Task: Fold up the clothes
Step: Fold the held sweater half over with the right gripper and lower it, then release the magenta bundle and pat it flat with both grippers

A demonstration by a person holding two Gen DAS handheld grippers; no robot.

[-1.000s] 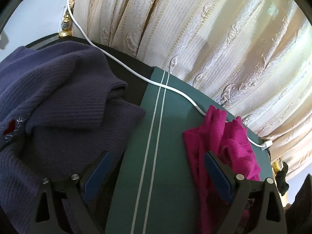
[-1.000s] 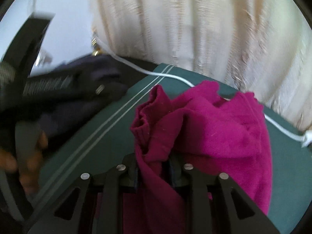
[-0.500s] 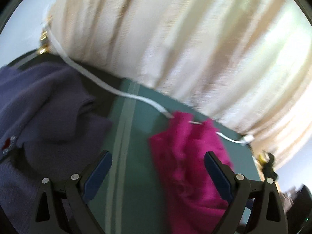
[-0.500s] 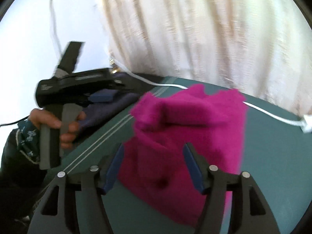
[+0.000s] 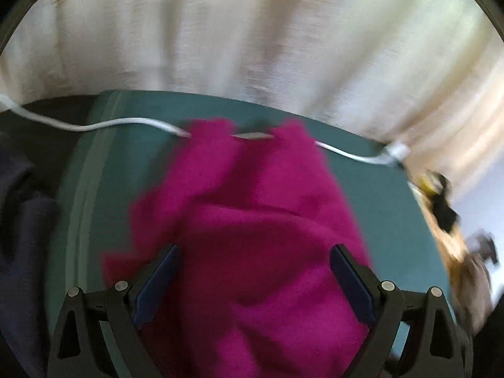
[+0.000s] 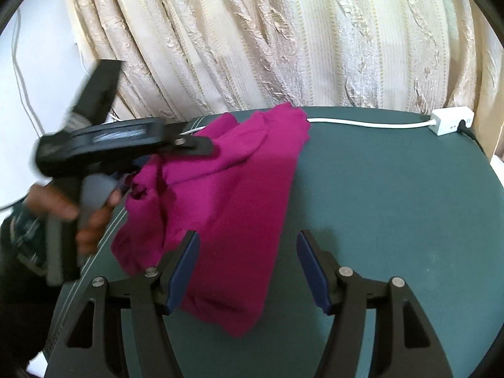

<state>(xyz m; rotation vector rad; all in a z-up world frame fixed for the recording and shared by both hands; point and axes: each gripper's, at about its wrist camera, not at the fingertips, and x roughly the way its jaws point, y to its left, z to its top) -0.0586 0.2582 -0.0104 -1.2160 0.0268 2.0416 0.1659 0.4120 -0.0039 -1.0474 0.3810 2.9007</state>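
green table (image 6: 393,189), magenta sweater (image 6: 233,195) (rumpled), white cable (image 6: 362,122) behind

Daylight through curtain (image 6: 283,41) — left view motion-blurred, right sharp; fisheye edges vignetted.

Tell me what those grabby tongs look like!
Both tongs are black plastic frames with silver screws and flat dark blue pads. The left tongs have a black pistol-shaped body with a grey trigger handle. The hand holding them wears a dark patterned sleeve.
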